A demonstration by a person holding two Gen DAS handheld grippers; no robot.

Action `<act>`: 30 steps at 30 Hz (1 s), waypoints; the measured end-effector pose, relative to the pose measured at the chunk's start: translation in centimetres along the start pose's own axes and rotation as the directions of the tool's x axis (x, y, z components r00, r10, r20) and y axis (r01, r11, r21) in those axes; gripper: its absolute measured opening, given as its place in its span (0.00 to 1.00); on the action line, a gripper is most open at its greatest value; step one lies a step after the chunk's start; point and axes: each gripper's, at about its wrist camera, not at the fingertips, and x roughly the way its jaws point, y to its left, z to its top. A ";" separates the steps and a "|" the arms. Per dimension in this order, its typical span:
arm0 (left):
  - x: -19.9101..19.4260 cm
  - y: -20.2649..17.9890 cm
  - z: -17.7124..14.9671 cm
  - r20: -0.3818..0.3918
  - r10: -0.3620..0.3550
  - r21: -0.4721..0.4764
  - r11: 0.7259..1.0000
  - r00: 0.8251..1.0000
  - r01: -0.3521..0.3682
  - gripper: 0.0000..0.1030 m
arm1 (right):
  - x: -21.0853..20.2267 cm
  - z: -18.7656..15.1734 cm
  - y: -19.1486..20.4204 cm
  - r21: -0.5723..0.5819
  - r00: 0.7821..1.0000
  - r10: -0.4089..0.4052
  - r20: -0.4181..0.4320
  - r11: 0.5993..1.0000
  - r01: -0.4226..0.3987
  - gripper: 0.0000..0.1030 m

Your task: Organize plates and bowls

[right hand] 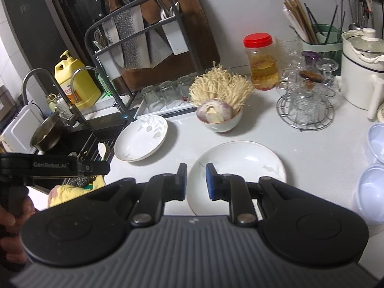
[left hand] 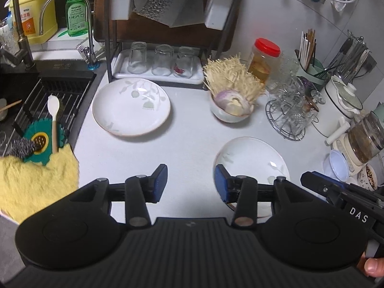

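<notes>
Two white plates with a faint leaf print lie on the pale counter. The far plate (left hand: 131, 106) (right hand: 141, 138) sits by the sink edge. The near plate (left hand: 252, 160) (right hand: 240, 165) lies just beyond the fingers of both grippers. My left gripper (left hand: 190, 183) hovers open over bare counter left of the near plate, its right pad above the plate's left rim. My right gripper (right hand: 196, 182) hangs over that plate's left rim with its blue pads a narrow gap apart and nothing pressed between them. A white bowl (left hand: 230, 115) (right hand: 220, 122) holds enoki mushrooms and a cut onion.
A dish rack (left hand: 168, 36) with upturned glasses stands at the back. The sink (left hand: 48, 100), a yellow cloth (left hand: 40, 184) and taps are on the left. A red-lidded jar (right hand: 261, 60), a wire glass stand (right hand: 304, 105), a white pot (right hand: 360, 72) and pale plastic bowls (right hand: 374, 192) crowd the right.
</notes>
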 end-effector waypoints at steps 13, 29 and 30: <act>4.3 9.4 4.1 -0.001 0.022 -0.029 0.999 1.000 -0.022 0.55 | 6.7 2.2 5.3 -0.015 0.999 -0.002 -0.050 1.000 0.001 0.50; 14.9 21.3 7.8 -0.074 -0.011 -0.087 0.996 0.997 0.005 0.61 | 20.2 3.6 9.6 0.044 0.985 -0.001 -0.174 0.999 0.008 0.67; 15.7 21.7 7.9 -0.082 -0.019 -0.089 0.996 0.996 0.011 0.61 | 21.3 3.8 9.8 0.051 0.984 -0.011 -0.177 0.998 0.021 0.67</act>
